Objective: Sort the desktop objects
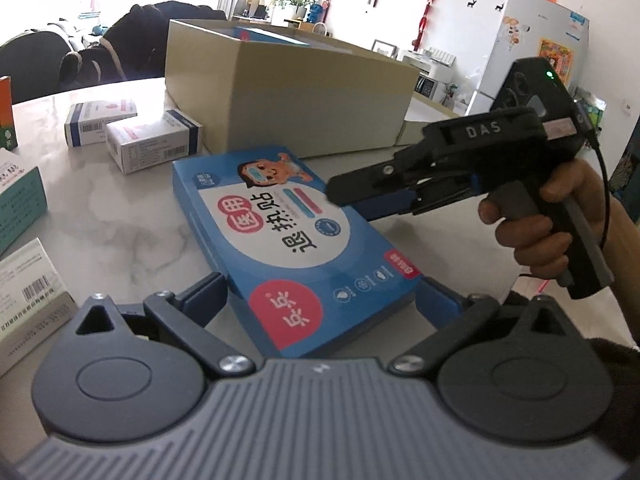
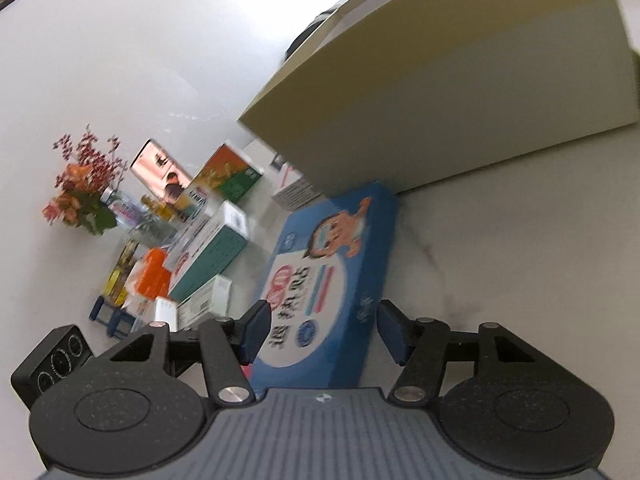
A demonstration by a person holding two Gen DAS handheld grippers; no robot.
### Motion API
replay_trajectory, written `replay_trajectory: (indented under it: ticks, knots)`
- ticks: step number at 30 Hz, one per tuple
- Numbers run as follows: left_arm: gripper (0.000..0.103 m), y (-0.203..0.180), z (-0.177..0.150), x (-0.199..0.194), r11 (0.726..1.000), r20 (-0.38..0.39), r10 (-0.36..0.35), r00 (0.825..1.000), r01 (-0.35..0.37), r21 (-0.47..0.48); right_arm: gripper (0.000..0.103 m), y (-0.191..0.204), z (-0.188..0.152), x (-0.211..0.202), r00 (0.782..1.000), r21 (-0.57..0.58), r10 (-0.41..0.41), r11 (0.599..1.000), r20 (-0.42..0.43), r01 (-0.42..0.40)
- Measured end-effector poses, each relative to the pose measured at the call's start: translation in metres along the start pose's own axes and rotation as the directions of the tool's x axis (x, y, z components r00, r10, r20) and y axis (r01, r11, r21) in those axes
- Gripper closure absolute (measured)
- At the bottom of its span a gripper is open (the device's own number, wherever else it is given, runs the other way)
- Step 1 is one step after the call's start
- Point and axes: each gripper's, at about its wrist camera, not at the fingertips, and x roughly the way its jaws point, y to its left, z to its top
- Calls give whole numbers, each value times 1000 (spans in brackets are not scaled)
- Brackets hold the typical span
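1. The surface (image 1: 120, 220) is pale marble-patterned stone with faint grey veins, smooth and glossy.
2. A large tan cardboard box (image 1: 288, 92) stands open at the back of it. Its walls are plain and matte. What lies inside is mostly hidden, save for a strip of blue near the rim.
3. The blue box (image 1: 296, 248) lies flat just in front of the cardboard box. It is a thin rectangular carton with a white oval label, a cartoon figure and a red circle in one corner.
4. The left tongs (image 1: 320, 304) are spread wide, one blue pad on each side of the near end of the blue box. The pads look apart from its edges, so nothing is grasped.
5. The right tongs (image 2: 322, 332), in their own view, are also released, pads straddling the box's short end. The left pad sits close to the edge; whether it touches I cannot tell.
6. In the left view, a hand (image 1: 552, 220) grips the right tool's handle. Its tips hang over the box's far right side.
7. Two small white cartons (image 1: 132, 132) lie left of the cardboard box.
8. Further cartons (image 2: 208, 248) and a vase of flowers (image 2: 84, 188) are blurred and hard to read.
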Motion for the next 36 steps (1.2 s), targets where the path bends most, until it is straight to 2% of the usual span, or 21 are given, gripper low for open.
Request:
replay_trajectory:
  ticks: [5,16,23,30,36]
  knots:
    - [1,1,-2,-5,999,-2,2,1000,-2,-33,40,11,-1,1,999,-73,-31,997,-14,30]
    - [4,3,-16,-34,988,26,30,999,-26,-149,45,10,-5,2,999,-100,27,995,-35,-30]
    - [5,10,-32,-56,956,56,59,997,-41,-289,46,10,5,14,996,-177,63,981,-68,-74]
    - [7,4,-46,-74,927,65,99,993,-69,-367,46,25,4,23,990,-284,62,954,-126,-95]
    - [8,-1,-55,-85,903,66,126,990,-87,-421,46,42,-6,31,982,-384,75,913,-172,-137]
